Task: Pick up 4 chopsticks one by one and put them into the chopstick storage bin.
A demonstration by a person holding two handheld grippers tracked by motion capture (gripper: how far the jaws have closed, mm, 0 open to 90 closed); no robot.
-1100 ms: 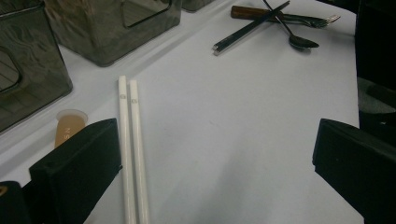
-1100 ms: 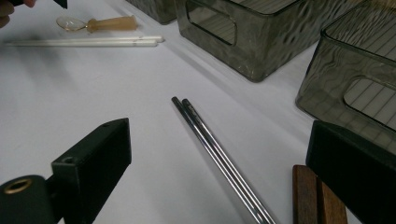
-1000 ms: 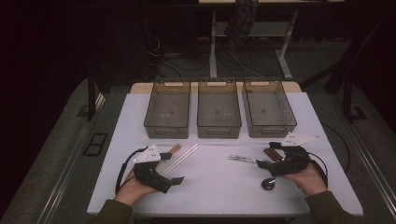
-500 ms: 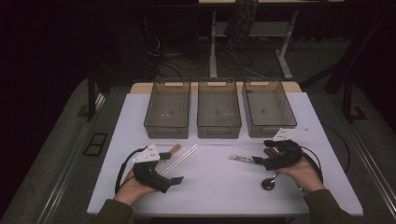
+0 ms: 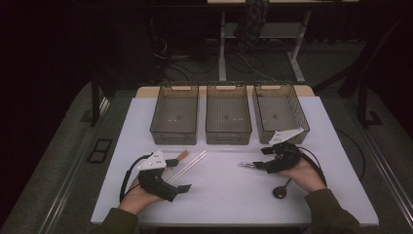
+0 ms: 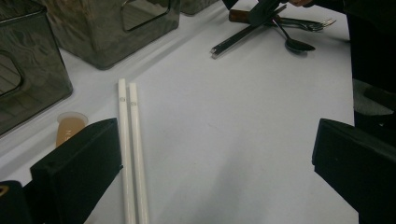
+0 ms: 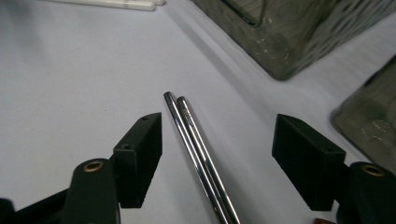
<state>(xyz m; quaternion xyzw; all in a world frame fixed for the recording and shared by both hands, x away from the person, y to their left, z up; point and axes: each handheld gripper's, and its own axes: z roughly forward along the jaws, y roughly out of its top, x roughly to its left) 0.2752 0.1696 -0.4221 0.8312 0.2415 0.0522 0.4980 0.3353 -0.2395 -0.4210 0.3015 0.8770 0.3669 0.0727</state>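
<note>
— While both hands rest on the white counter [image 5: 229,195], what do you make out from above?

— Three smoky plastic bins [image 5: 229,117] stand in a row at the far side. The left gripper [image 5: 178,175] lies near the front edge, left of the middle, with a pair of white chopsticks [image 5: 191,163] just beside it and a brown-tipped stick [image 5: 181,156] next to those. The right gripper [image 5: 260,158] sits over on the right, its jaws pointing left at a small heap of metal cutlery [image 5: 247,165]. A dark spoon [image 5: 280,191] lies near that wrist.

— And from the left gripper view?

— Its jaws are spread wide, nothing between the pads but bare counter. The white chopsticks [image 6: 130,149] lie side by side right against the left jaw, touching each other, and the brown-tipped stick [image 6: 69,125] pokes out behind that jaw. Far off, the other hand works over a dark chopstick pair [image 6: 243,35], a spoon [image 6: 294,43] and a fork [image 6: 317,22].

— The right gripper view?

— Two metal chopsticks [image 7: 196,149] lie together on the counter, running up between the jaws. The jaws have just been closing in, yet both pads stand clear of the metal, so they are released, gripping nothing. A bin corner [image 7: 289,42] is just beyond, and the white chopstick tips [image 7: 126,4] show at the top edge.
</note>
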